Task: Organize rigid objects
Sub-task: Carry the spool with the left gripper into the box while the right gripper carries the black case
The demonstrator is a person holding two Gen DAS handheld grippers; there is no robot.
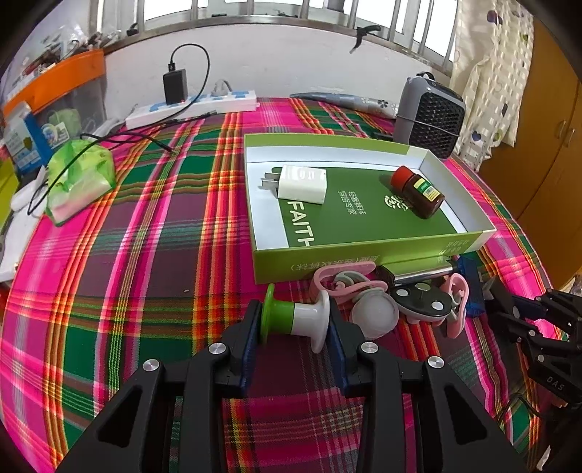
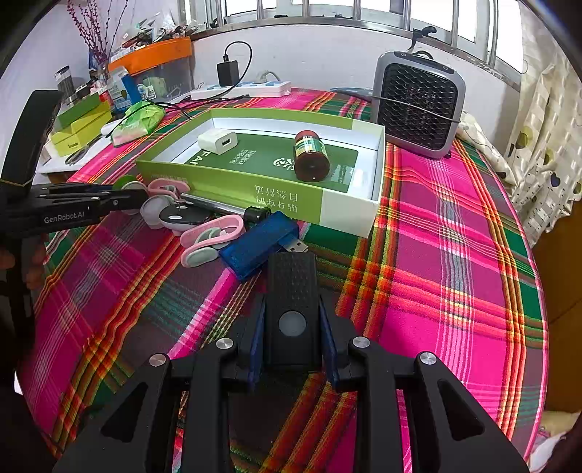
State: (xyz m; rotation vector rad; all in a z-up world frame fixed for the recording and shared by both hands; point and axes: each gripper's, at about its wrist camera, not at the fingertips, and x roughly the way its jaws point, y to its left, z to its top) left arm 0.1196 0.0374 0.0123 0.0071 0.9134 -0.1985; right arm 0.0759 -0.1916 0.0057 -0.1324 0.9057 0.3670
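Box (image 1: pixel 276 262) on tablecloth (image 1: pixel 145 254): holds charger (image 1: pixel 302 183) left, jar (image 1: pixel 418 191) right; clutter pile (image 1: pixel 382 294) just before it; heater (image 1: pixel 429 112) behind.

bright daylight enters through the barred window (image 1: pixel 276 14) behind, blown out to white; colours look saturated; fisheye bending and dark vignette at corners; edges slightly soft.

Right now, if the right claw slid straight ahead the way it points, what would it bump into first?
Probably the blue USB stick, lying just beyond the black device the right claw grips; behind it stands the green box. Depth is hard to judge.
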